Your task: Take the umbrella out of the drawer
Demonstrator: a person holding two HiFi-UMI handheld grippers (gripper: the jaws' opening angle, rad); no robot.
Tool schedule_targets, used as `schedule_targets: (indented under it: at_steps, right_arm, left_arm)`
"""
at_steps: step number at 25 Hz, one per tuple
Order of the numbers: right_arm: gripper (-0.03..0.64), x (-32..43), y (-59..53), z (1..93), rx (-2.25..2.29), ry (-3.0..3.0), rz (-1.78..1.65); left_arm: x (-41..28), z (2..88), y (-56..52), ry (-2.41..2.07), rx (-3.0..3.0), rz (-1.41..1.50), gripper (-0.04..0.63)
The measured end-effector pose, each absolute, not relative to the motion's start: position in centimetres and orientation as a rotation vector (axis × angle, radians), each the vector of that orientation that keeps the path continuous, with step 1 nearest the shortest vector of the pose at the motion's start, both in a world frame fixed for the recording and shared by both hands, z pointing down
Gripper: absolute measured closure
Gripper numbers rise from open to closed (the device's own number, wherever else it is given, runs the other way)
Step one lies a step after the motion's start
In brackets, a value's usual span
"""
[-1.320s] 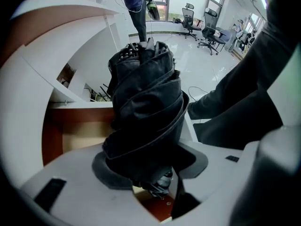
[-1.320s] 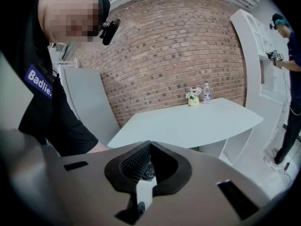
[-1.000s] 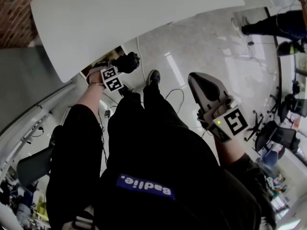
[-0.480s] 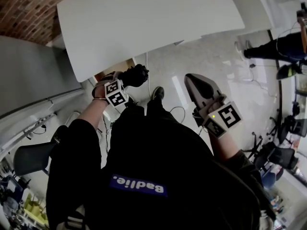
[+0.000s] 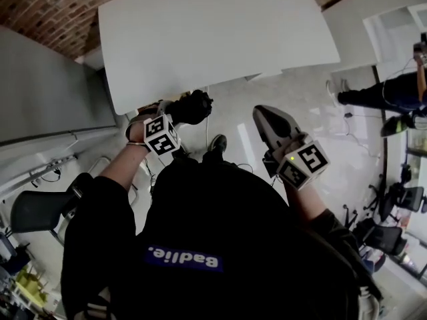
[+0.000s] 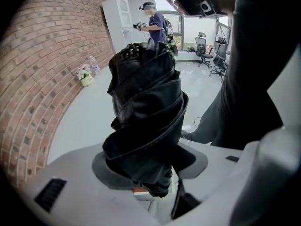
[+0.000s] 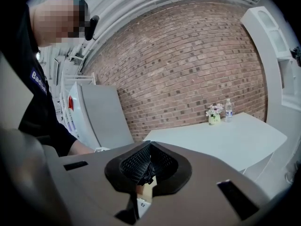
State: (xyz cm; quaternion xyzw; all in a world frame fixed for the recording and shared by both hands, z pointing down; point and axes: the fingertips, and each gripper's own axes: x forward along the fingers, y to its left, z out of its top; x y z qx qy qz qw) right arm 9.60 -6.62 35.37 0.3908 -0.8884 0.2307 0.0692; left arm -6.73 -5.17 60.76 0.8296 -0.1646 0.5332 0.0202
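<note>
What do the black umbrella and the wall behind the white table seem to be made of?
The umbrella is probably thin synthetic fabric with a slight sheen, since it lies in soft wrapped folds. The wall is matte red-brown brick with pale mortar joints.

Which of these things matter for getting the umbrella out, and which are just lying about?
Part of the job: umbrella, clamped in the left gripper.
Just lying about: table, flowers, water bottle, chair.
</note>
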Motion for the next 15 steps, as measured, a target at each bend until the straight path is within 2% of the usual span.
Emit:
schedule_targets:
  at_steps: [7,15]
  right_arm:
    - [0.589,8.9,-7.3,34.3,1.154,-2.700,0.666]
    - [0.589,9.2,-7.8,33.5,1.201,-2.689,0.637]
  left_arm:
    - [-9.8,58.2,-9.3,-0.663,2.510,1.754,0.376]
    - [-14.3,59.5,-15.1,-0.744,2.374,1.876,0.376]
